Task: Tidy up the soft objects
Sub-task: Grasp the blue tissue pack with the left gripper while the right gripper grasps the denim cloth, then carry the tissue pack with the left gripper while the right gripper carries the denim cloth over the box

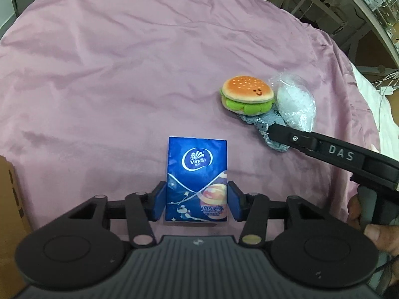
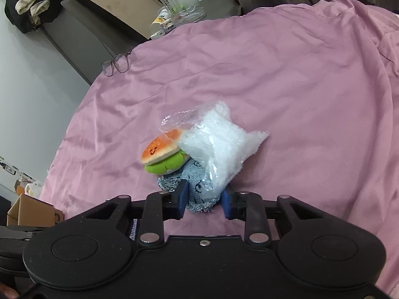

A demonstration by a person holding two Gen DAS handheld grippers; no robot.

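Observation:
My left gripper (image 1: 197, 201) is shut on a blue Vinda tissue pack (image 1: 197, 174), which stands upright between the blue pads on the pink cloth (image 1: 112, 74). To its right lie a plush hamburger (image 1: 247, 94), a clear plastic bag of white filling (image 1: 295, 104) and a blue denim piece (image 1: 264, 124), all touching. My right gripper (image 2: 203, 201) has its pads around the near end of the denim piece (image 2: 197, 186), with the bag (image 2: 219, 147) lying over it and the hamburger (image 2: 163, 152) to the left. The right gripper's finger (image 1: 311, 144) also shows in the left wrist view.
Eyeglasses (image 2: 117, 63) lie at the cloth's far edge. A cardboard box (image 2: 30, 211) stands off the left edge. A clear jar (image 2: 177, 0) and a brown board (image 2: 117, 2) are beyond the cloth. Shelving and cables are at the right (image 1: 361, 12).

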